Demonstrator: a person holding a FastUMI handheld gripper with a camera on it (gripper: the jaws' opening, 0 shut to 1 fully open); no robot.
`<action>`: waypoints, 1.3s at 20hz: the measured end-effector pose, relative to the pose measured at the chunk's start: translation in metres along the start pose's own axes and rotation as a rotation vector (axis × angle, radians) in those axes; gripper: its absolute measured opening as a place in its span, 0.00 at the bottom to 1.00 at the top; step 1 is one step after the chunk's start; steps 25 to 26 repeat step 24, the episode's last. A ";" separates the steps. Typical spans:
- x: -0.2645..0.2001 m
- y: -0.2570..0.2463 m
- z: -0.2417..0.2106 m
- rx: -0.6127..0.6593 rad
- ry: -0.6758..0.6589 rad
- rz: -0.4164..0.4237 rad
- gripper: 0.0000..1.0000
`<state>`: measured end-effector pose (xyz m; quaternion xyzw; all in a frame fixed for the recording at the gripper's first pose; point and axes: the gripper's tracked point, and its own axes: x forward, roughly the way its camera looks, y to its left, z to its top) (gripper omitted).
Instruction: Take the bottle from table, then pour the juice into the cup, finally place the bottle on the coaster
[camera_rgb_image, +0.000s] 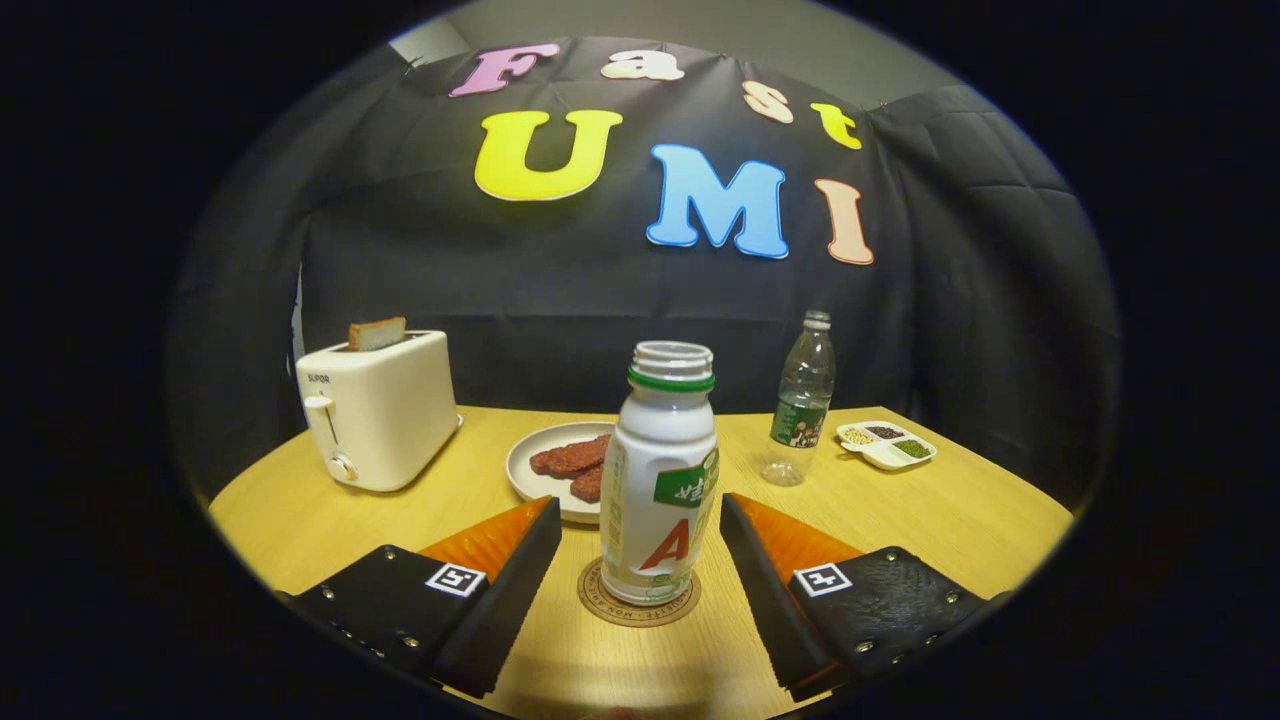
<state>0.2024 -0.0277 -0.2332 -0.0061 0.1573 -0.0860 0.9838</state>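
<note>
Gripper view, reading left to right across the wooden counter (300, 510): a cream toaster (380, 408) stands at the far left with a slice of toast (377, 333) poking from its slot. Next comes a white plate (530, 470) carrying reddish-brown meat pieces (572, 458), partly hidden behind the juice bottle.

At the middle, the white juice bottle (660, 480) with a green neck ring and no cap stands upright on a round brown coaster (640, 605). It sits between the two fingers (640, 530), which are spread wide on either side of it. The left finger (520, 575) and the right finger (760, 570) both stand clear of the bottle's sides, with a visible gap of counter on each flank, so neither presses on it.

Further right and beyond the fingers, a clear plastic water bottle (803, 400) with a green label stands upright. Just beside it to the right lies a small white divided dish (888, 445) holding different grains or beans in its compartments.
</note>
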 end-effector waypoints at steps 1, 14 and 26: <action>-0.008 -0.001 0.009 0.007 -0.014 0.005 0.97; -0.147 -0.014 0.131 0.115 -0.179 0.097 0.97; -0.237 -0.023 0.166 0.087 -0.266 0.167 0.97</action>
